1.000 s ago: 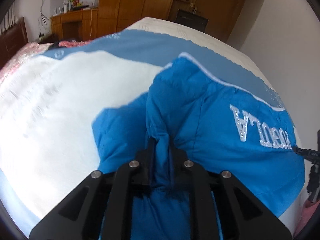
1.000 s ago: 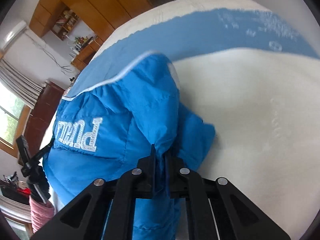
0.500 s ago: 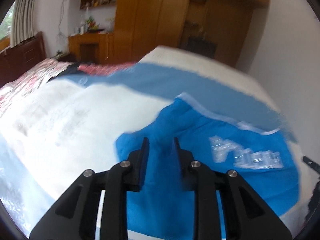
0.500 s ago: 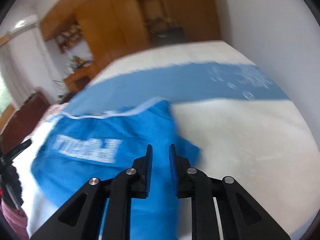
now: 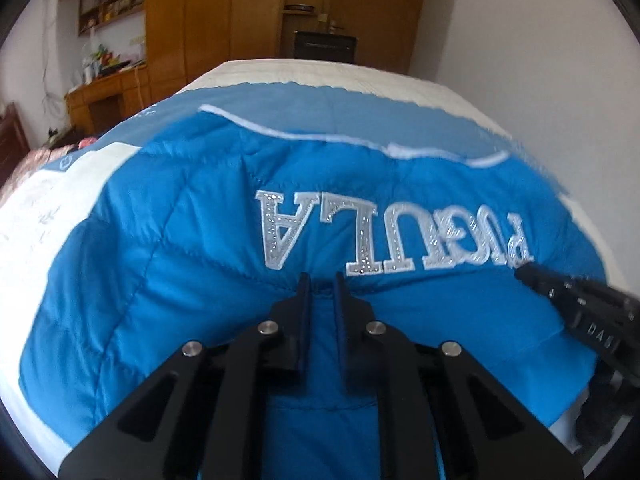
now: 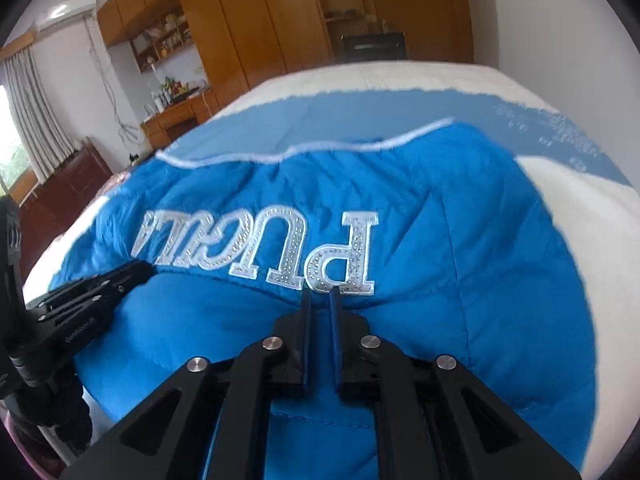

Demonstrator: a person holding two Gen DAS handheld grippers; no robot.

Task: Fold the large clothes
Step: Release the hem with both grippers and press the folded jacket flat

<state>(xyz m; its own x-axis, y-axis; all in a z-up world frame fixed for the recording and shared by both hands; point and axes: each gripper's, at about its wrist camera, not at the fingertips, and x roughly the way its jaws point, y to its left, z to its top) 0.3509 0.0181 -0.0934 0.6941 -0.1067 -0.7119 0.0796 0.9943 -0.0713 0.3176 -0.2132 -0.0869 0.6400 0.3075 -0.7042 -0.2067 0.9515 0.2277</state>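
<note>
Upside-down silver lettering (image 5: 394,236) on blue jacket (image 5: 168,280); both hand-held grippers (image 5: 320,280) (image 6: 319,293) slightly parted, gripping nothing

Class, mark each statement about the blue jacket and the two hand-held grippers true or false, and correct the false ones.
1. The jacket is bright blue and quilted. True.
2. It lies on a wooden floor. False: it lies on a bed with a white and blue cover.
3. The silver lettering reads upside down in both wrist views. True.
4. The left hand-held gripper is spread wide open. False: its fingers stand only a narrow gap apart, with blue fabric showing between them.
5. The right hand-held gripper points away from the jacket. False: it points at it, tips just below the lettering.
</note>
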